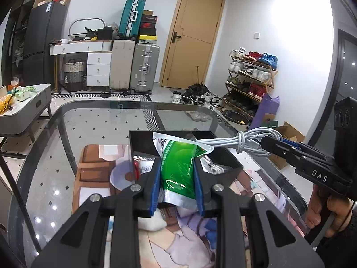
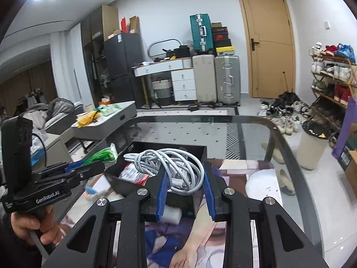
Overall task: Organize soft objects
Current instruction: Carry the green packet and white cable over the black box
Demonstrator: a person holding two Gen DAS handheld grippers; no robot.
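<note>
Two grippers are in play, one in each hand. In the left wrist view the left gripper [image 1: 177, 174] fills the lower centre of the frame, its two blue-padded fingers [image 1: 156, 185] clamped on one green foil pouch [image 1: 178, 167], which stands lifted between them above the desk [image 1: 89, 129]. In the right wrist view the right gripper [image 2: 185, 183] sits lower centre in the same way, its two fingers [image 2: 162, 189] clamped on one coiled bundle of white cable [image 2: 171, 163]. Each gripper also shows in the other's camera: the right one enters from the right edge of the left view with the cable hanging at its tip, and the left one enters from the left edge of the right view with the pouch at its tip; one hand [image 2: 29, 227] grips its handle at lower left. Just behind both held things lies one black tray [image 1: 142, 143] at mid-frame, with a red-and-white packet [image 2: 131, 174] in it. The tray rests on one printed mat [image 1: 96, 163] spread over the glass desk. Farther off, in the upper centre, three suitcases [image 1: 145, 67] stand by one wooden door [image 1: 191, 35], and one shoe rack [image 1: 252, 78] is at right.
</note>
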